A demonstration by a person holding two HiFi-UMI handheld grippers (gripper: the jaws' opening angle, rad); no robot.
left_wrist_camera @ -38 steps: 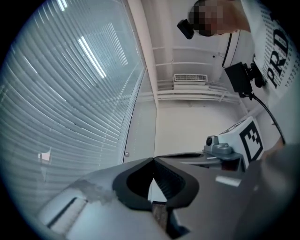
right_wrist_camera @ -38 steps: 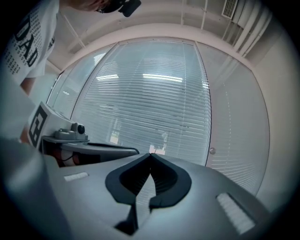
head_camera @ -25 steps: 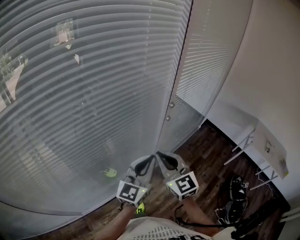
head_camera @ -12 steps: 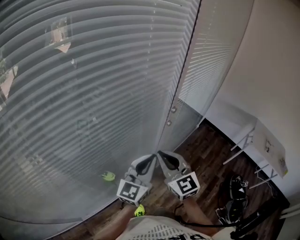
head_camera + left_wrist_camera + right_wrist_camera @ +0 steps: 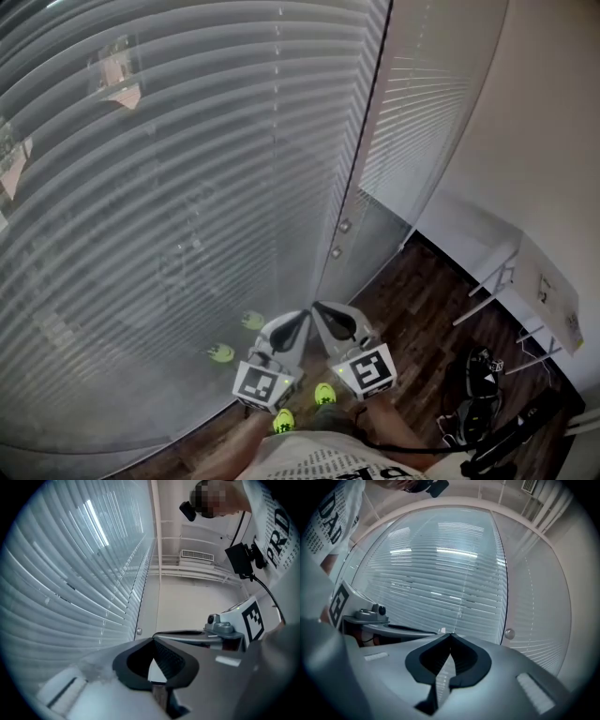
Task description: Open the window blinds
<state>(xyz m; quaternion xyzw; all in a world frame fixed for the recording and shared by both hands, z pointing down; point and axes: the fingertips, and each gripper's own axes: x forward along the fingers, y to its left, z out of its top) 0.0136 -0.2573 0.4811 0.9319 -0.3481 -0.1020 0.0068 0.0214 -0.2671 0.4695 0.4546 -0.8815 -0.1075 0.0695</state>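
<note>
Both grippers sit side by side low in the head view, the left gripper (image 5: 300, 321) and the right gripper (image 5: 321, 309), each with its jaws drawn together tip to tip and nothing caught between them; their own views agree, the left gripper (image 5: 153, 640) showing only pale wall through the hollow behind its tips, the right gripper (image 5: 450, 634) showing only slats through its hollow; they point at the foot of the window, near the upright frame post (image 5: 361, 178), and whether the tips touch anything cannot be told; the wide blind (image 5: 169, 187) fills the left of the head view and hangs almost to the dark wood floor (image 5: 412, 309), its slats turned nearly flat so that only dim shapes show through; the narrow blind (image 5: 417, 112) hangs right of the post, which carries two round knobs (image 5: 344, 226); against a second ago the grippers hold the same spot in the picture and the same closed stance, and the slats look unchanged; the knobs sit a little lower in the picture; the yellow-green patches (image 5: 222, 353) near the grippers were two then and are four now; the white table (image 5: 525, 272) stands at the right as before
</note>
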